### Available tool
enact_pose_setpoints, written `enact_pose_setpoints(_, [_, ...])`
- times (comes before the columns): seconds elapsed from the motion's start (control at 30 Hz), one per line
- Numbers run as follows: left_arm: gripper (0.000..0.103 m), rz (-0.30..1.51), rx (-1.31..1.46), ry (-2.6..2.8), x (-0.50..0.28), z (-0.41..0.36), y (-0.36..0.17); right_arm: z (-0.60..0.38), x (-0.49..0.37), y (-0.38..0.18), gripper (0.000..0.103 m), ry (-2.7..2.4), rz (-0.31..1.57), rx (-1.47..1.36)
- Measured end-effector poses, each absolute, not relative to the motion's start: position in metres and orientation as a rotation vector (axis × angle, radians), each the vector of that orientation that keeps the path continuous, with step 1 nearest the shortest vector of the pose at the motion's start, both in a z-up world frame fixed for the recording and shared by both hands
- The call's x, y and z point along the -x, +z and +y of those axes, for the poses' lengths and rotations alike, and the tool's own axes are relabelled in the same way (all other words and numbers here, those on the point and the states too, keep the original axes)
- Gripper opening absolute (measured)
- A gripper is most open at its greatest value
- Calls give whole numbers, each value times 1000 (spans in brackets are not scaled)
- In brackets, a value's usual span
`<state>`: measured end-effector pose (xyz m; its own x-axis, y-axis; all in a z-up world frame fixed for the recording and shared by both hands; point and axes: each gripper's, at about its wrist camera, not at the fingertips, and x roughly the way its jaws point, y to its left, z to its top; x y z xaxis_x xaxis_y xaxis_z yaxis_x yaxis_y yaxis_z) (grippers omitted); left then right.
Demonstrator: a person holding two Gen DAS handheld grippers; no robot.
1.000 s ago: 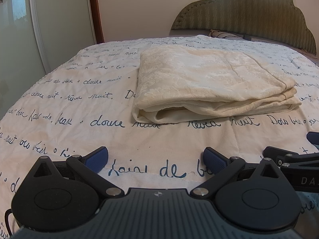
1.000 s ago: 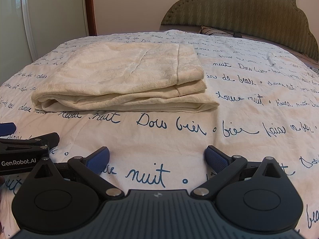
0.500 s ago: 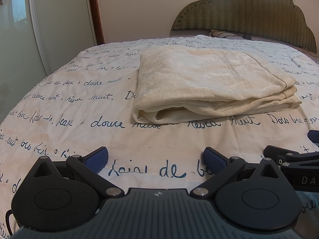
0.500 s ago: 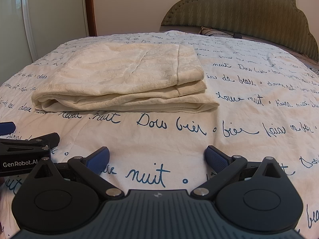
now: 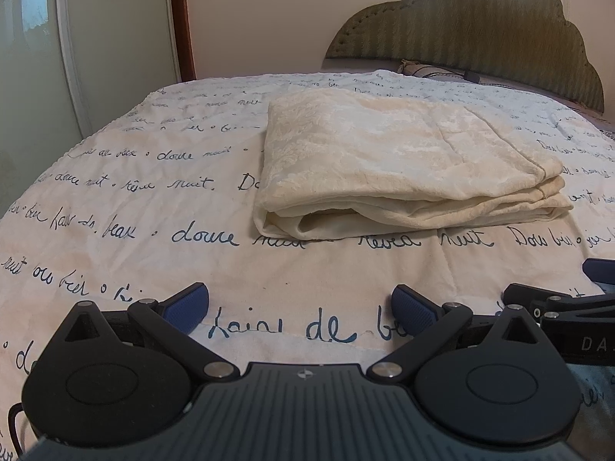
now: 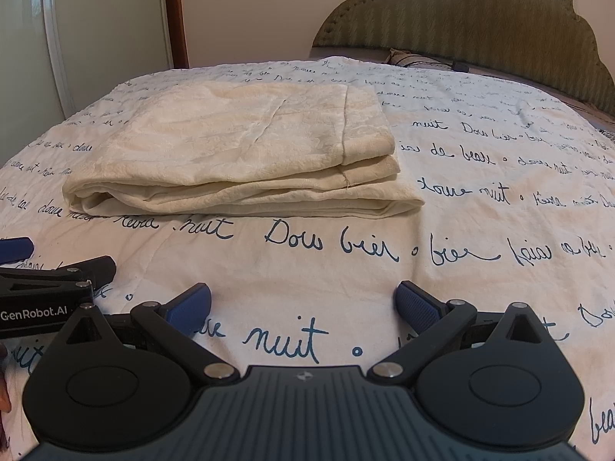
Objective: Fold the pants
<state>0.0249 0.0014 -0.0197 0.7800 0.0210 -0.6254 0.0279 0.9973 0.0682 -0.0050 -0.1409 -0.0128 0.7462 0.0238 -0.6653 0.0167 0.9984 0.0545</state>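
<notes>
Pants [image 5: 403,165], cream-coloured, are seen folded into a flat rectangular stack on the bedspread [image 5: 153,199], which is white with blue handwritten script. The stack lies ahead of both grippers, apart from them, with a strip of bare bedspread between. In the left wrist view the stack is placed ahead and to the right of centre; in the right wrist view the pants [image 6: 238,153] are placed ahead and to the left. Layered edges are shown along the near side of the stack.

Left gripper [image 5: 300,307]: fingers spread wide, nothing held between the blue pads [image 5: 188,305], positioned low over the bedspread. Right gripper [image 6: 303,305]: likewise spread wide, nothing held. The two grippers are set side by side, each partly visible at the edge of the other's view. A padded green headboard [image 5: 480,38] is noted beyond the bed.
</notes>
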Motion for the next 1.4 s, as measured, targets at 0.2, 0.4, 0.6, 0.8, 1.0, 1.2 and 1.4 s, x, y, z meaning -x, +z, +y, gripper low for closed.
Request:
enact_pose_setpoints(0.2, [101, 641, -137, 2, -23, 0, -4, -155, 2, 2, 103, 47, 731, -129])
enact_pose_setpoints(0.4, [102, 636, -103, 19, -38, 7, 15, -160, -1, 30, 103, 50, 671, -132])
enact_pose_setpoints(0.6, [102, 623, -123, 29, -51, 8, 26, -155, -4, 46, 103, 72, 619, -93])
enact_pose_setpoints(0.8, [102, 613, -119, 38, -67, 15, 35, -166, -19, 49, 103, 41, 603, -80])
enact_pose_setpoints(1.0, [102, 614, -107, 38, -86, 21, 42, -187, -40, 51, 103, 8, 586, -73])
enact_pose_setpoints(1.2, [102, 633, -72, 49, -109, 28, 45, -214, -63, 53, 103, 1, 598, -140])
enact_pose_setpoints(1.4, [102, 653, -71, 69, -122, 29, 45, -230, -75, 52, 103, 4, 615, -212])
